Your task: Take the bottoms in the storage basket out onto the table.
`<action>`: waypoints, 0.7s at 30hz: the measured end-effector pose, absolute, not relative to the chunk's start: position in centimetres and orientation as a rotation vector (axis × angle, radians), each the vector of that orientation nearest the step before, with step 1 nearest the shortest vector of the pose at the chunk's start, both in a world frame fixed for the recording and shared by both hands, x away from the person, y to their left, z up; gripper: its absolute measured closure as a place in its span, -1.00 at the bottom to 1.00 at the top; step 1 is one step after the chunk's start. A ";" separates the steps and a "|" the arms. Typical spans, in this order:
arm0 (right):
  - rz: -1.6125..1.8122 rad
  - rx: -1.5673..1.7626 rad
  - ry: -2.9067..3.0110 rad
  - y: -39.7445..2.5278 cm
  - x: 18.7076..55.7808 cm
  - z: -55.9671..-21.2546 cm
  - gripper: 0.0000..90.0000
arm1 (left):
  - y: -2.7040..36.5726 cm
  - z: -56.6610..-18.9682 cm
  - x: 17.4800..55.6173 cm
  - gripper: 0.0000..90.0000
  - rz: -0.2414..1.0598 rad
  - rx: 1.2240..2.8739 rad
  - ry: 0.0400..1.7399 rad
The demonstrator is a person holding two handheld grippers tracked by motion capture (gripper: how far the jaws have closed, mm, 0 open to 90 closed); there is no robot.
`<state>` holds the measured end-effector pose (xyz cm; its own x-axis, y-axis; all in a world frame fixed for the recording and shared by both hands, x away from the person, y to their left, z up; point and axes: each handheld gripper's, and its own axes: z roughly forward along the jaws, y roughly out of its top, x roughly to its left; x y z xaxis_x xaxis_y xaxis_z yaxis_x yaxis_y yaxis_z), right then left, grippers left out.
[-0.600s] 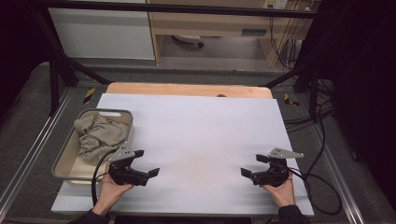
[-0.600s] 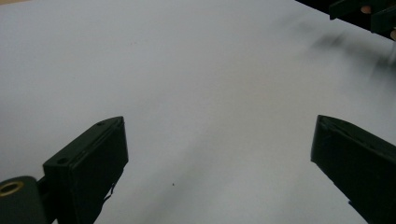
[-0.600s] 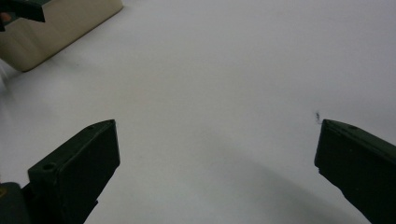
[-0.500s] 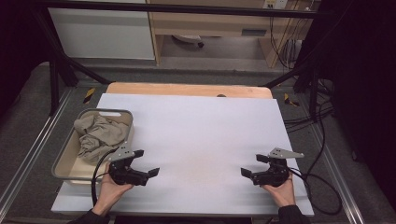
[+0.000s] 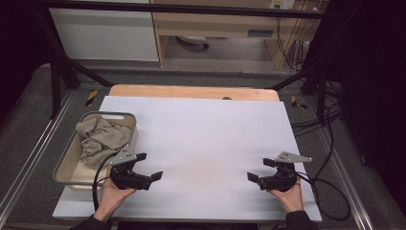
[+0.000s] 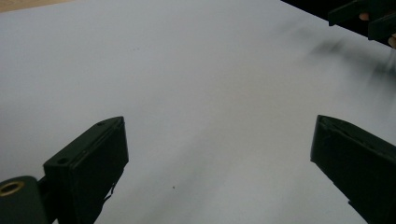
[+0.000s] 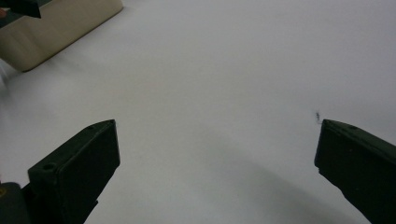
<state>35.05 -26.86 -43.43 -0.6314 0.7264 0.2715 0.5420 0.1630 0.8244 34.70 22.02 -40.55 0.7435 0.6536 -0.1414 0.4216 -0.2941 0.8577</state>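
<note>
Beige cloth (image 5: pixel 98 136) is seen crumpled in the tub (image 5: pixel 64 165) beside the left gripper (image 5: pixel 146 173), whose jaws, like the right gripper's (image 5: pixel 261 173), are spread, so a top fold is best pinched.

Two grippers sit over one white table (image 5: pixel 201 143): the left gripper (image 5: pixel 149 171) near its front left corner and the right gripper (image 5: pixel 256 170) near its front right corner, each held in one hand. One beige bin (image 5: pixel 67 165) at the left edge holds one crumpled cloth (image 5: pixel 98 136).
</note>
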 end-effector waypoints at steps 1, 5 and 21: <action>1.461 1.241 2.247 -26.9 35.1 -43.4 -0.99 | 22.0 -40.5 34.6 -0.91 0.290 1.935 0.820; 1.460 1.241 2.245 -26.9 35.0 -43.4 -0.99 | 22.0 -40.3 34.5 -0.91 0.289 1.935 0.818; 1.447 1.249 2.250 -26.8 35.0 -43.4 -0.99 | 22.7 -39.4 34.3 -0.92 0.308 1.931 0.820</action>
